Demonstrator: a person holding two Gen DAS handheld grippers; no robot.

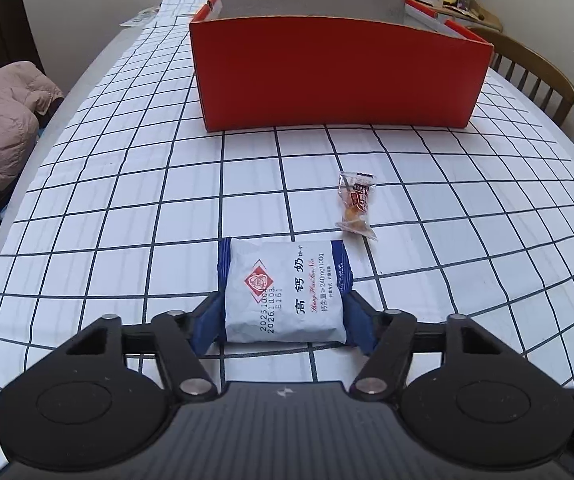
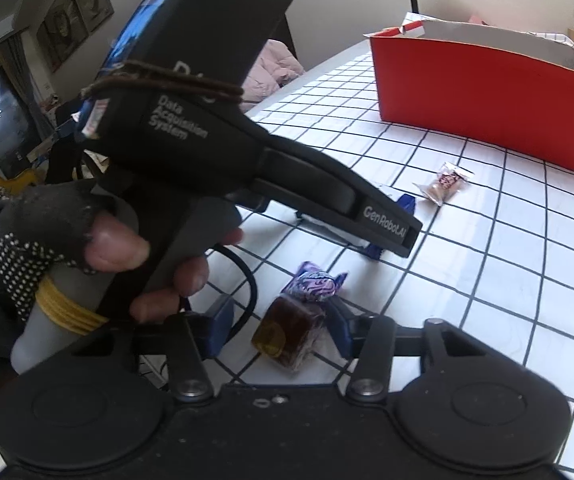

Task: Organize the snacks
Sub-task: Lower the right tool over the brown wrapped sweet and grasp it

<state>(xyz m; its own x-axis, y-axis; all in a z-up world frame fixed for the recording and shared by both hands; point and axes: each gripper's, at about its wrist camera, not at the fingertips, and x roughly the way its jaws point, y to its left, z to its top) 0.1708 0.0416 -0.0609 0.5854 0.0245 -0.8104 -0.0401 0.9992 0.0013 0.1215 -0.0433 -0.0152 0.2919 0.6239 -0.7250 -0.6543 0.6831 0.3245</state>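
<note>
Beside purple candy, right-wrist only: brown snack, seemingly ungripped.

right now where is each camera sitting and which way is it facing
Left wrist: sits on the left gripper, low over the checked table, facing the red box; its fingers flank a white biscuit pack.
Right wrist: sits on the right gripper, facing left across the table at the left gripper and the gloved left hand; a brown snack lies between its fingers, a purple candy beyond.
Shared: the red box, the table, the small clear-wrapped candy.
</note>
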